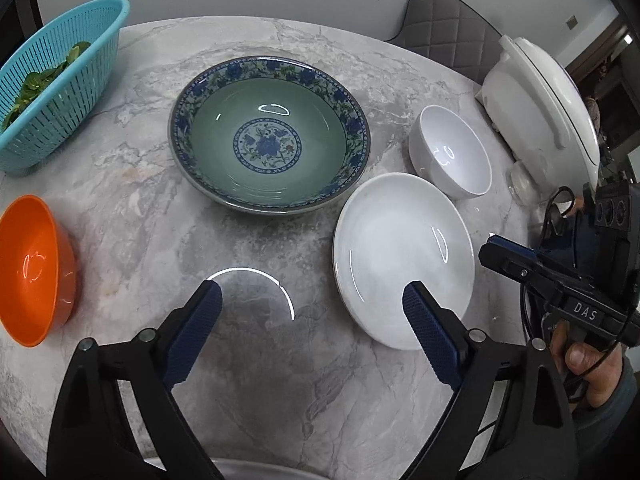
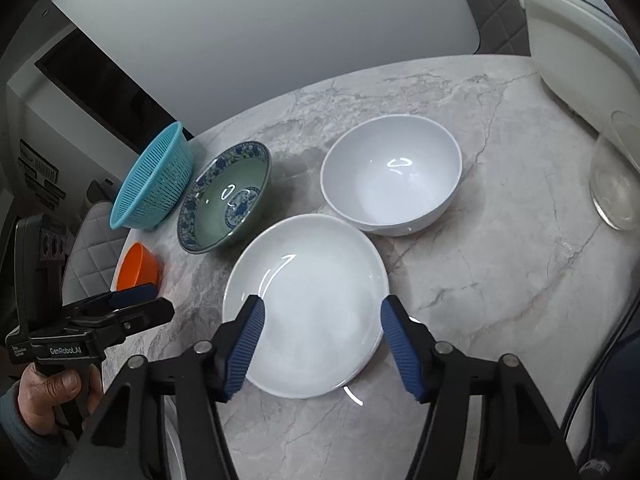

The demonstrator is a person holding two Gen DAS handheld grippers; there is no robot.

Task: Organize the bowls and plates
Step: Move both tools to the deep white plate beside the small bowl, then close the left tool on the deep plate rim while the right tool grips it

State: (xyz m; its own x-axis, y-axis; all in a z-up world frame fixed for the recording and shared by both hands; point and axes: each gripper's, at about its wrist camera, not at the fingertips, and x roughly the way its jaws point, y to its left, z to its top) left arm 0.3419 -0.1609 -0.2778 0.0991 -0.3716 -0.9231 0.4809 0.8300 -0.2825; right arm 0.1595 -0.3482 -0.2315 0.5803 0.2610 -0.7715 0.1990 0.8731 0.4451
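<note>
My left tongs (image 1: 312,304) gape over bare bench (image 1: 280,380); my right tongs (image 2: 322,318) hang apart, straddling the white plate (image 2: 316,312) unclamped. It lies between patterned bowl (image 1: 270,134) and white bowl (image 2: 390,174).

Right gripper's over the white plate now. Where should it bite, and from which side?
Take the white plate by its near rim, coming from the near table edge. It lies flat and shallow on the table, so only the raised lip offers a pinch. The right gripper is open above that side already; the white bowl crowds the far rim.
</note>
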